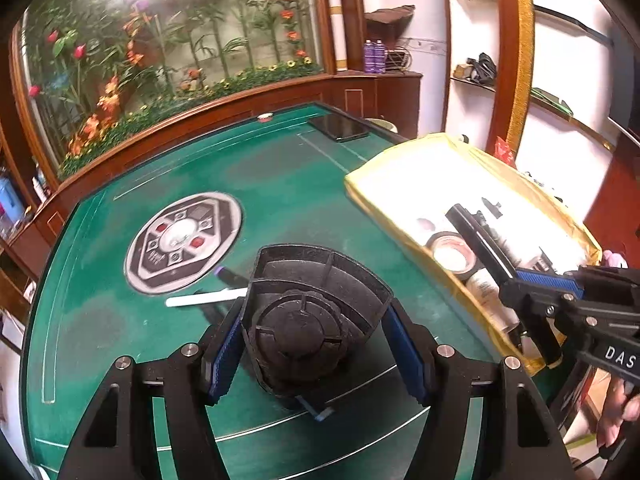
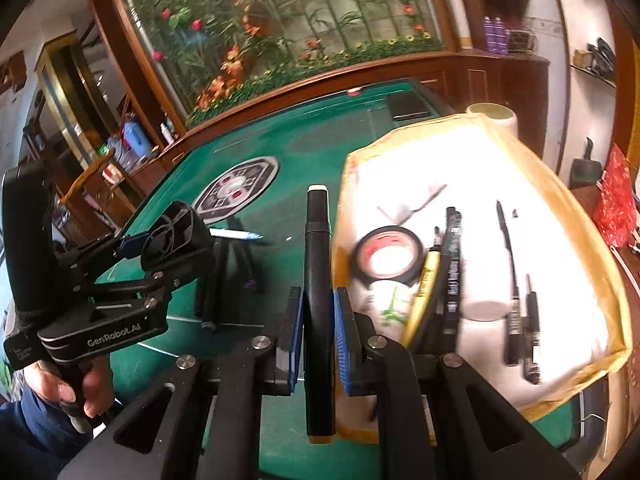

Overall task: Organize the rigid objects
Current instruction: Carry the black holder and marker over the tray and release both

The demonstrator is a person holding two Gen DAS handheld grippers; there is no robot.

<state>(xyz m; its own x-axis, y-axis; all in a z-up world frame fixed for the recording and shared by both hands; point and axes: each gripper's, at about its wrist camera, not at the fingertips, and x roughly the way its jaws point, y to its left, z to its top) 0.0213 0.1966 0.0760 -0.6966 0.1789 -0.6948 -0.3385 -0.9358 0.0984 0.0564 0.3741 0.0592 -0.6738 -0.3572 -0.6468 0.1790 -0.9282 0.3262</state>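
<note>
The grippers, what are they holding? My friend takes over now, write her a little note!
Left gripper: shut on a black plastic part, above the green table.
Right gripper: shut on a black marker, at the yellow box's near edge.
Done: tape roll and several pens are in the box.
Left: both held things, plus the white pen and a dark pen on the table.

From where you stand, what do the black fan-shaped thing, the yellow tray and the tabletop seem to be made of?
Black fan-shaped thing in the left gripper: looks like matte moulded plastic, judging by its thin ribs and dull sheen.
Yellow tray: probably fabric or thin coated card; its walls look soft and creased.
Tabletop: seemingly green felt, flat and non-glossy with worn, paler patches.
</note>
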